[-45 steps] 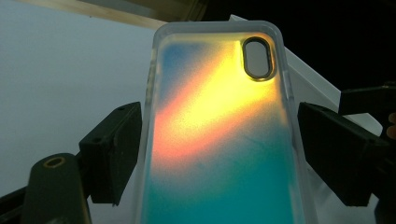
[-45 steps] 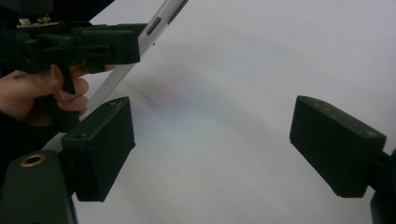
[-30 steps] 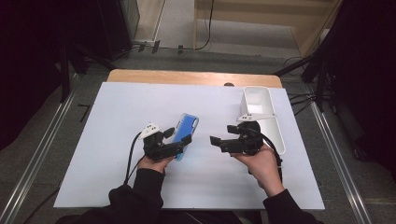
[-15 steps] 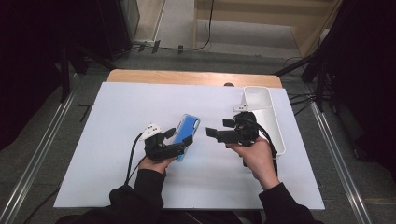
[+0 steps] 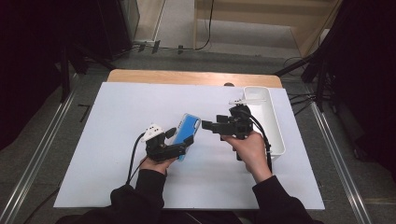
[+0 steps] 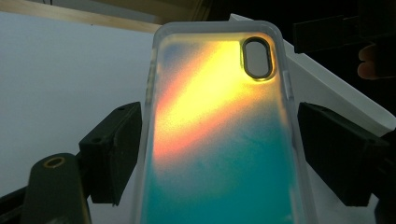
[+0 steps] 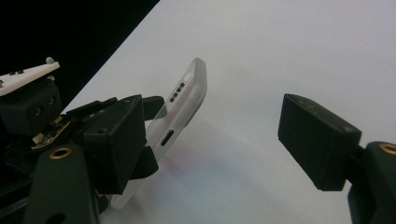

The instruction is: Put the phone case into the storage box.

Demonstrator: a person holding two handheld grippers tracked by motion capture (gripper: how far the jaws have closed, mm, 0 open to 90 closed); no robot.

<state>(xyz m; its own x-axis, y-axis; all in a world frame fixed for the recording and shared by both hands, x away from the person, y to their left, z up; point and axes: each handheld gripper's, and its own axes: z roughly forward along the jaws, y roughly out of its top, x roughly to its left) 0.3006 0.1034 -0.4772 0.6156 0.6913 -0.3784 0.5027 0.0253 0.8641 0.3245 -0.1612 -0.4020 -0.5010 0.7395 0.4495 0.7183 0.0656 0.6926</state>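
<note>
High view | left gripper (image 5: pixel 183 137) clamps phone case (image 5: pixel 186 135) | right gripper (image 5: pixel 208 125) at its 3 o'clock, jaws apart, just been closing, nothing between | white bin (image 5: pixel 273 126) at 3 o'clock

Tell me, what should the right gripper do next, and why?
Probably ease the right gripper toward the phone case's free top end. The left gripper holds the case tilted up off the table, and the right jaws, which have just been closing, have nothing between them and stop short of it.
</note>
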